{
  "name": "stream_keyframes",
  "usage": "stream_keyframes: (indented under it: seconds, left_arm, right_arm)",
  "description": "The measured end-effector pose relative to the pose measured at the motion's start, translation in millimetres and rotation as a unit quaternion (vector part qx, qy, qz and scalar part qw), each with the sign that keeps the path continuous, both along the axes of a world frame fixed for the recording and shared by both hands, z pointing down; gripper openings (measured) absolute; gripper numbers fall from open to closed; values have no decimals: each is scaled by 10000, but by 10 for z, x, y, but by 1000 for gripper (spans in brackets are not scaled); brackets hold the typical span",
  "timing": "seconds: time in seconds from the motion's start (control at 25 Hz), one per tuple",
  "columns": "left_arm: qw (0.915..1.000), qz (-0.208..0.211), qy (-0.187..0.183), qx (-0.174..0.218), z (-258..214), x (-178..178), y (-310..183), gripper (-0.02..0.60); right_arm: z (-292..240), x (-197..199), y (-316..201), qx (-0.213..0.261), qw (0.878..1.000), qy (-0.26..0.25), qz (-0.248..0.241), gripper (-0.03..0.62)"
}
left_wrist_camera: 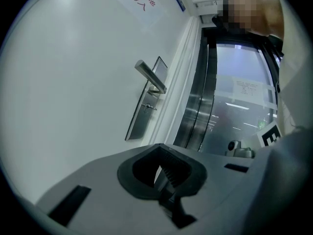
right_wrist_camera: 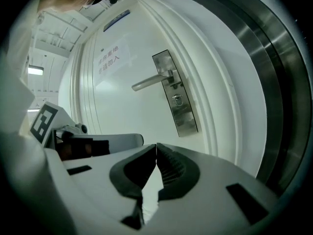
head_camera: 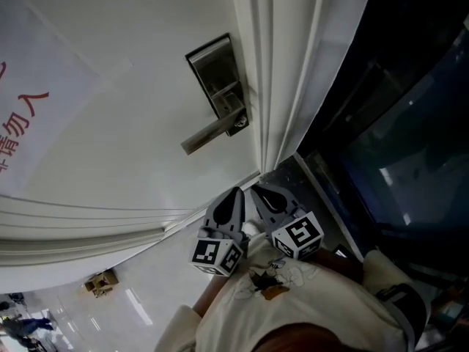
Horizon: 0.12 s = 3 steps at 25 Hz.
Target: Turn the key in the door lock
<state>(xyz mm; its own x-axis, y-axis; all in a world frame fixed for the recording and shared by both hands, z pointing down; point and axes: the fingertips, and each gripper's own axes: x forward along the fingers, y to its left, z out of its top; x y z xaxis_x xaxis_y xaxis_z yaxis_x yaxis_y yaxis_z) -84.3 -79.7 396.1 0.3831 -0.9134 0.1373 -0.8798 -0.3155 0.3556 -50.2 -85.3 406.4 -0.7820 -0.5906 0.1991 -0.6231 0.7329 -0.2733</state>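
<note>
A steel lock plate [head_camera: 214,75] sits on the white door [head_camera: 132,64], with its lever handle [head_camera: 209,134] sticking out. Below the lever is the keyhole with a small key [head_camera: 239,123] in it. The right gripper view shows the same plate [right_wrist_camera: 178,94], lever [right_wrist_camera: 152,81] and key [right_wrist_camera: 176,98]. The left gripper view shows the plate [left_wrist_camera: 146,102] and key [left_wrist_camera: 148,106]. Both grippers hang side by side short of the lock, apart from it. My left gripper [head_camera: 234,195] [left_wrist_camera: 160,147] has its jaws together and empty. My right gripper [head_camera: 258,191] [right_wrist_camera: 156,146] is shut on nothing.
The white moulded door frame [head_camera: 275,86] runs beside the lock plate. Beyond it is a dark glass panel [head_camera: 396,123] in a metal frame [left_wrist_camera: 195,111]. A paper notice with red characters [head_camera: 22,123] hangs on the door. A small box [head_camera: 100,281] lies on the floor.
</note>
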Motion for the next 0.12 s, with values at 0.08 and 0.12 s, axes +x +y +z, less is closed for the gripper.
stream_keyframes:
  seconds: [0.08, 0.12]
  left_arm:
    - [10000, -1, -3, 13, -2, -2, 2, 6]
    - [10000, -2, -4, 20, -3, -2, 4, 6]
  right_arm:
    - [-1, -6, 33, 16, 10000, -19, -61, 7]
    - [-1, -9, 48, 22, 9999, -33, -94, 8]
